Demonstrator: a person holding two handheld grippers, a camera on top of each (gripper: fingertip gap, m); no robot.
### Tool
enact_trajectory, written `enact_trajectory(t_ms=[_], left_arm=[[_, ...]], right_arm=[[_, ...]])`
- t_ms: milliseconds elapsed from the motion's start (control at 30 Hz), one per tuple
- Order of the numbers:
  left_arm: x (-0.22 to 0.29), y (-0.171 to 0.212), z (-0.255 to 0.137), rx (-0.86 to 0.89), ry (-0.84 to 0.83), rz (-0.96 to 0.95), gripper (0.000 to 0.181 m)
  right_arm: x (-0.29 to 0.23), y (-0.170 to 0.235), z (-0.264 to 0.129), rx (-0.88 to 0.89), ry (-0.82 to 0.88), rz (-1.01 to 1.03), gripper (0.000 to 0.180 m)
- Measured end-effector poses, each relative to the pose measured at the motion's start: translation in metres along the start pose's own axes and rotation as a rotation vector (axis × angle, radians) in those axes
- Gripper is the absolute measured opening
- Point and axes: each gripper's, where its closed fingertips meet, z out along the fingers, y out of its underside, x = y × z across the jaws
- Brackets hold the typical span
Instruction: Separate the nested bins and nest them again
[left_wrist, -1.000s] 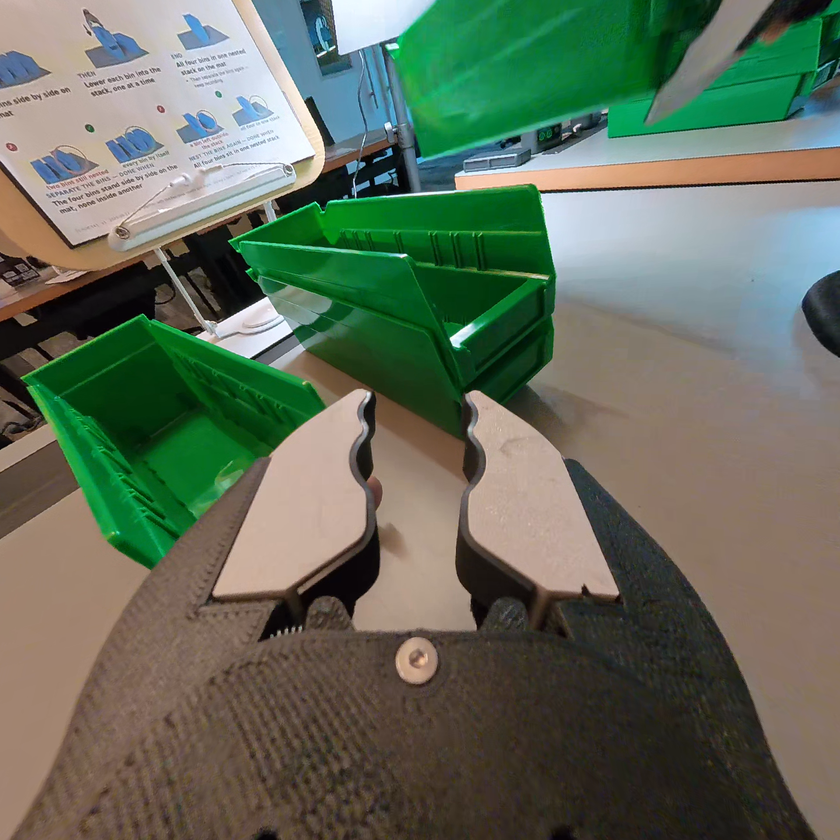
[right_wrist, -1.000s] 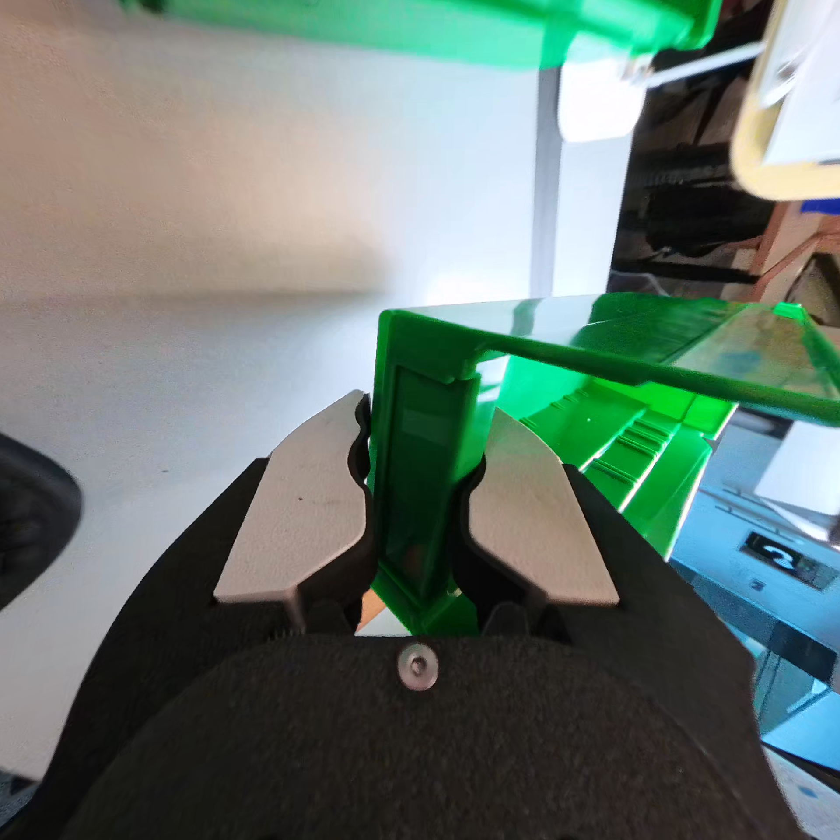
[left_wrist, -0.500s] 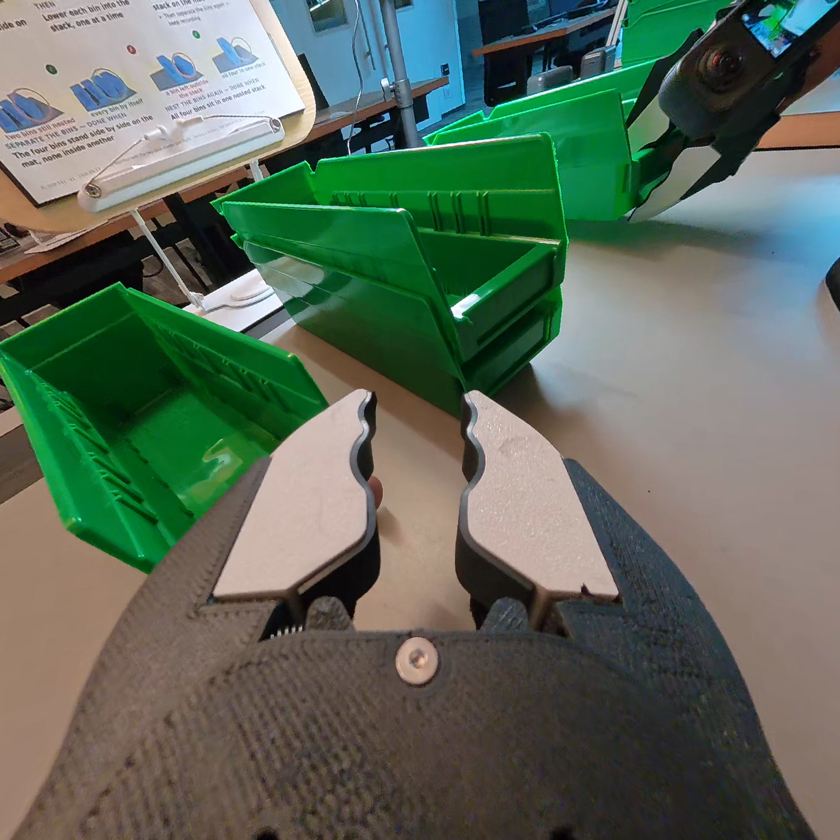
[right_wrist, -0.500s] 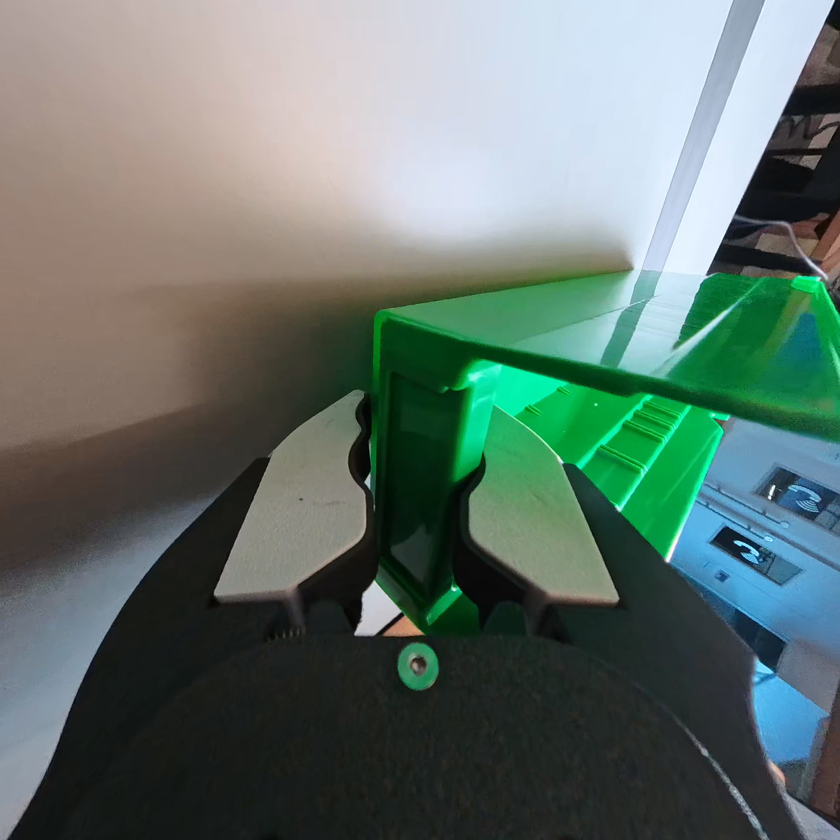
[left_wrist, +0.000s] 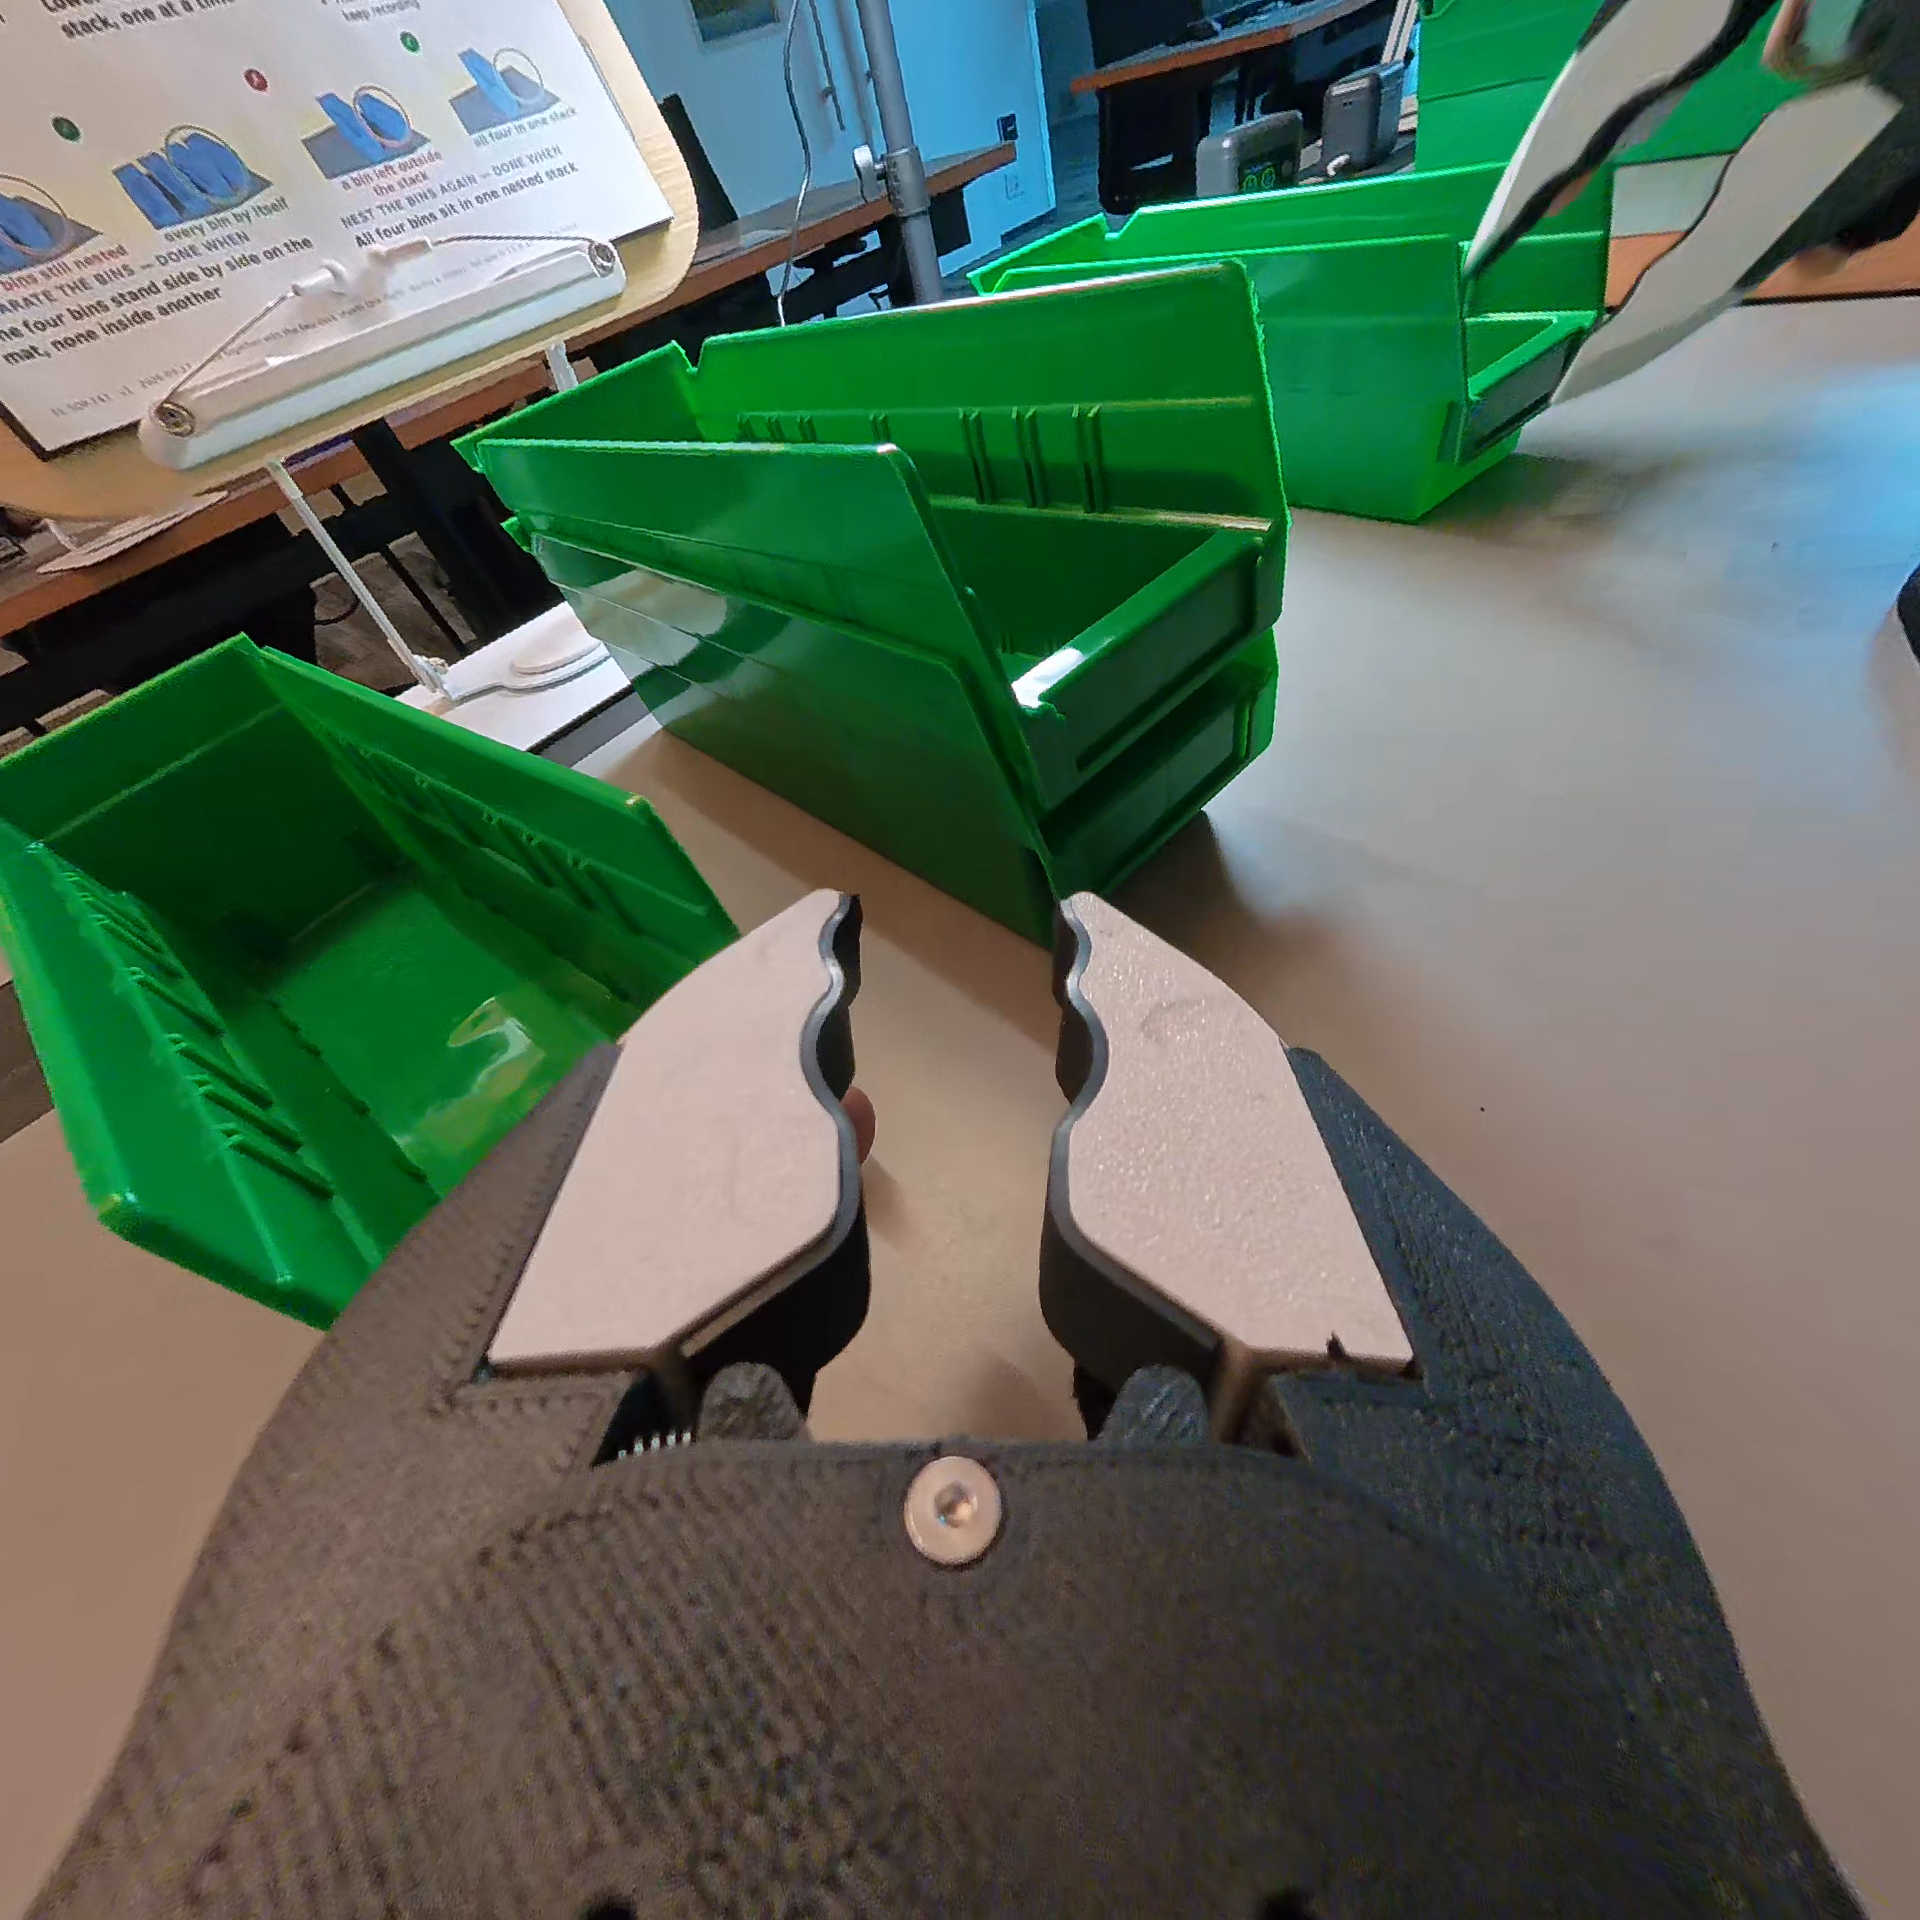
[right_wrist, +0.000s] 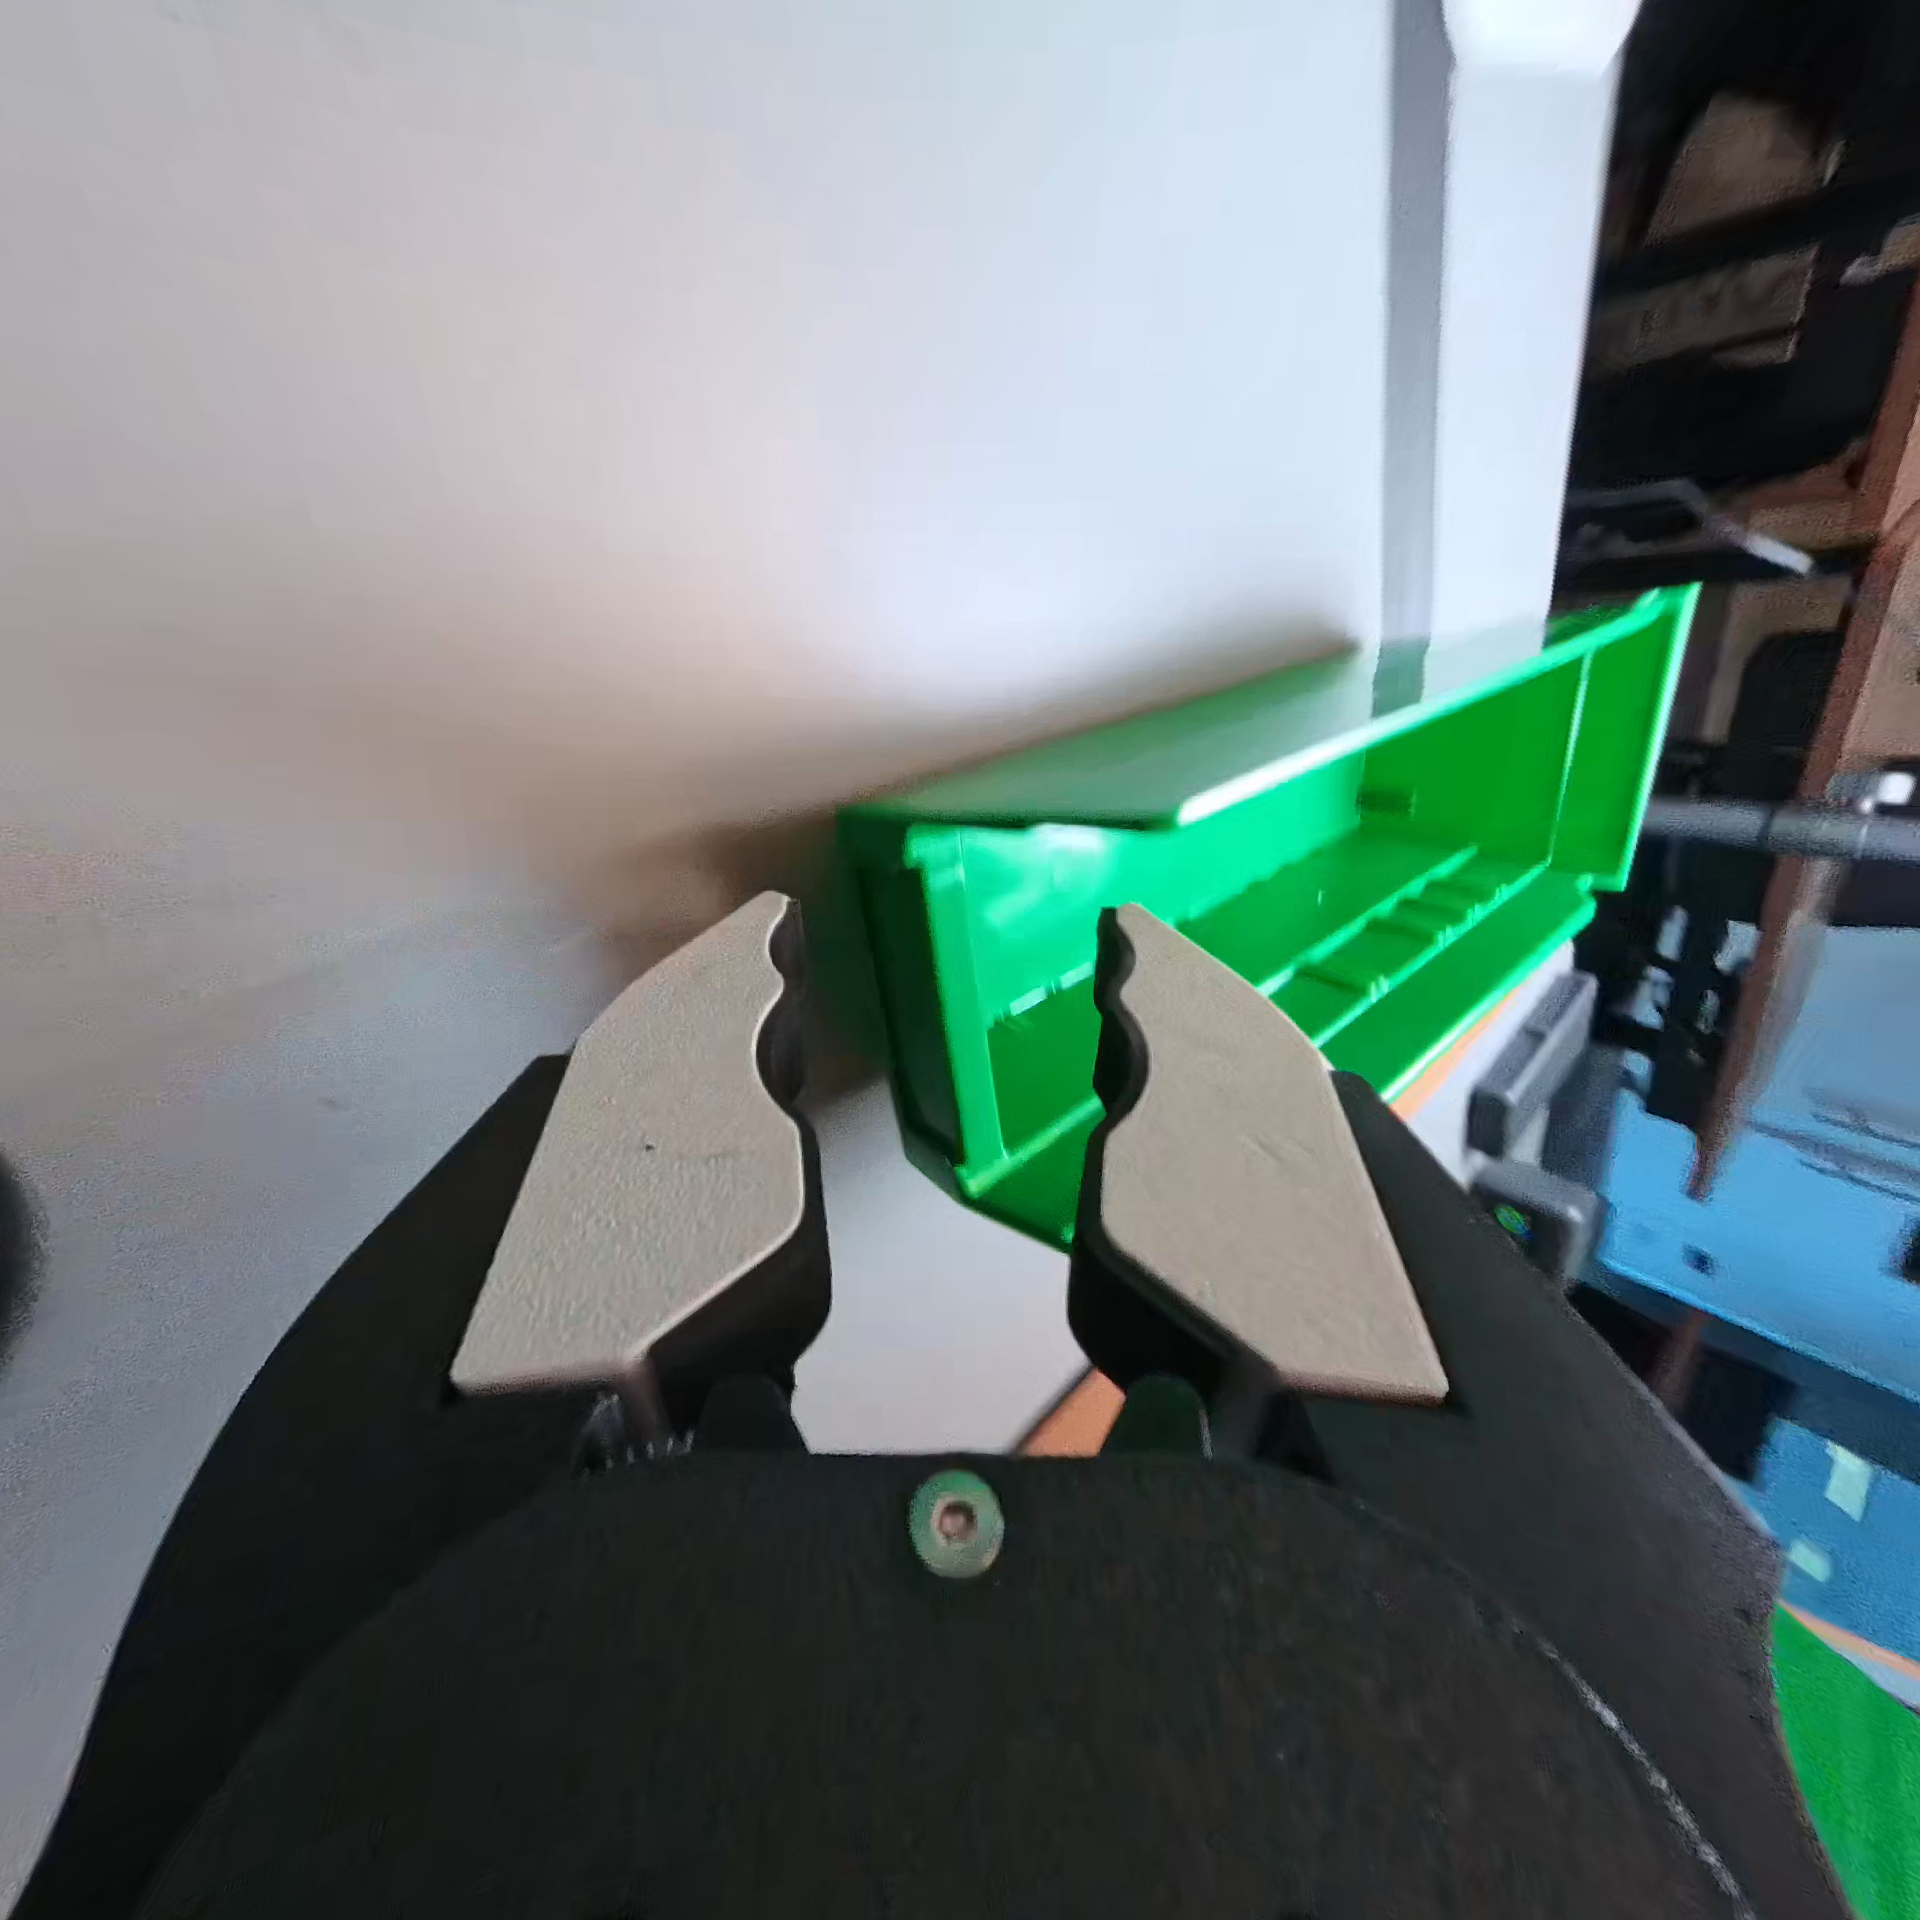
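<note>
In the left wrist view a nested stack of green bins (left_wrist: 883, 623) stands on the grey table (left_wrist: 1558, 987). A single green bin (left_wrist: 312, 987) stands to its left. My left gripper (left_wrist: 956, 925) hovers open and empty just in front of the stack. Another green bin (left_wrist: 1351, 343) rests on the table behind the stack to the right. My right gripper (left_wrist: 1522, 332) is open at that bin's front end. In the right wrist view that bin (right_wrist: 1299, 831) lies just ahead of my right gripper (right_wrist: 951, 920), with gaps between both pads and the bin's front wall.
An instruction board on a white stand (left_wrist: 312, 156) rises behind the bins at the left. A metal pole (left_wrist: 904, 156) and other desks stand beyond the table's far edge. A dark rounded object (left_wrist: 1907, 623) shows at the right edge.
My right gripper carried the green bin down to the table behind the stack, then opened and let go of its front wall. My left gripper stayed open in front of the stack.
</note>
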Motion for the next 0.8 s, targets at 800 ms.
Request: enact_trajectory(t_ms=[800], left_arm=[[0.006, 0.002, 0.002, -0.007, 0.021, 0.002, 0.038]], right_arm=[[-0.052, -0.274, -0.022, 0.282, 0.021, -0.193, 0.039]])
